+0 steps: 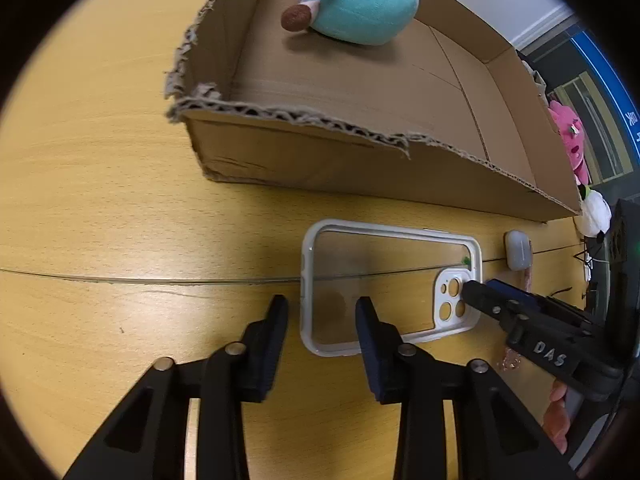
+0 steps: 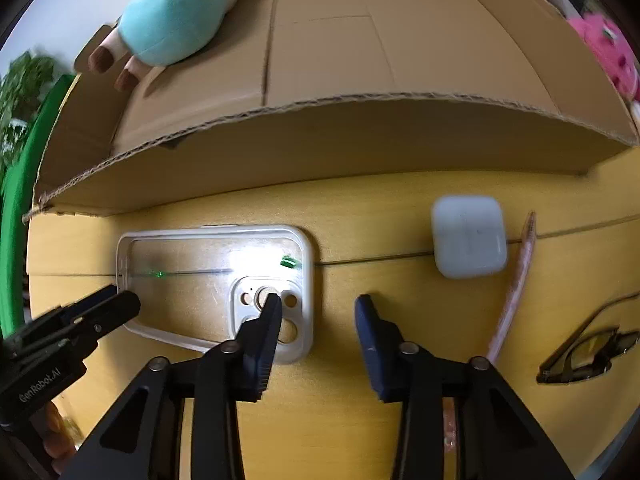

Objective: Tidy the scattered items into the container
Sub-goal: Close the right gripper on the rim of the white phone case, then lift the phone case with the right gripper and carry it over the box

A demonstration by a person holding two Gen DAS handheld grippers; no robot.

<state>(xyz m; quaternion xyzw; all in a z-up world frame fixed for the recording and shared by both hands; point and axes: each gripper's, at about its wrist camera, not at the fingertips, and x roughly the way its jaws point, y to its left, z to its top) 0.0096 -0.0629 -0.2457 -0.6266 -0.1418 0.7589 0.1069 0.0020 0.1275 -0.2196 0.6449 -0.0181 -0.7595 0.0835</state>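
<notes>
My landmark is the cardboard box (image 1: pixel 360 92), with the teal plush toy (image 1: pixel 360 4) already lying inside at its far end. Only the right wrist view gives me the folded glasses (image 2: pixel 580 354) on the wooden table (image 1: pixel 100 200), well off to the box's right, and it shows the white earbud case (image 2: pixel 468 236) and the pink strap (image 2: pixel 516 284) in full just in front of the box's near wall; in the left wrist view the case is a sliver at the edge. Both views catch a pink plush (image 1: pixel 572 140) beyond the box's right end.

The clear phone case (image 1: pixel 384 284) lies flat on the table just in front of the box's near wall. My left gripper (image 1: pixel 322 312) is spread wide, gripping nothing, its fingers straddling the case's short end away from the camera cutout. My right gripper (image 2: pixel 320 308) is likewise released: one fingertip (image 2: pixel 272 304) sits over the camera cutout, the other off the case's edge, toward the earbud case.
</notes>
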